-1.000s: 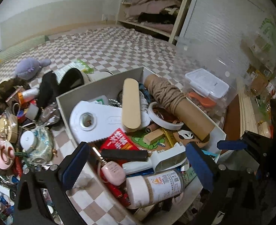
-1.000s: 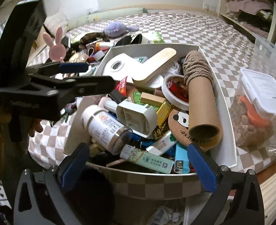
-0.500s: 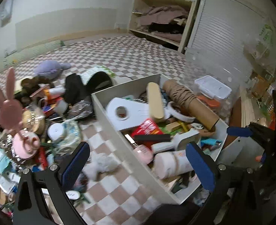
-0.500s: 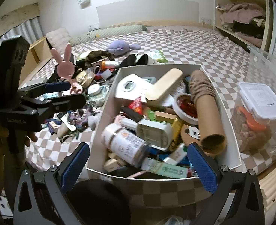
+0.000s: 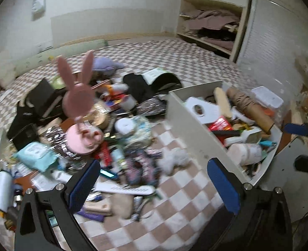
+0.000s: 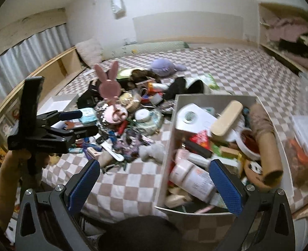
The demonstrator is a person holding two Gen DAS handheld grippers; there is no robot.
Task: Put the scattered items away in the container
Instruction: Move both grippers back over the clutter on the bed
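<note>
The white box (image 6: 169, 146) stands on the checked bed, crammed with a cardboard tube (image 6: 264, 138), a labelled bottle (image 6: 193, 179) and other bits. Left of the box (image 5: 187, 129) lies a heap of scattered items. It includes a pink bunny mirror (image 5: 78, 98), a white comb (image 5: 124, 189), a white fluffy toy (image 5: 174, 161) and a round white jar (image 5: 125, 125). My left gripper (image 5: 154, 181) hangs open and empty above the heap's near edge; it also shows as the left gripper (image 6: 87, 123) in the right wrist view. My right gripper (image 6: 154, 182) is open and empty, in front of the box's near left corner.
A clear lidded tub (image 6: 304, 133) sits right of the box. A purple plush (image 6: 166, 68), a black bag (image 5: 38, 104) and a low white tray (image 6: 57, 102) lie around the heap. The person's hand (image 6: 13, 163) holds the left gripper. Shelves with clothes (image 5: 212, 27) stand behind.
Both grippers have drawn back and risen from the box. The left one has swung left, so the heap fills its view. Both stay open and empty.
</note>
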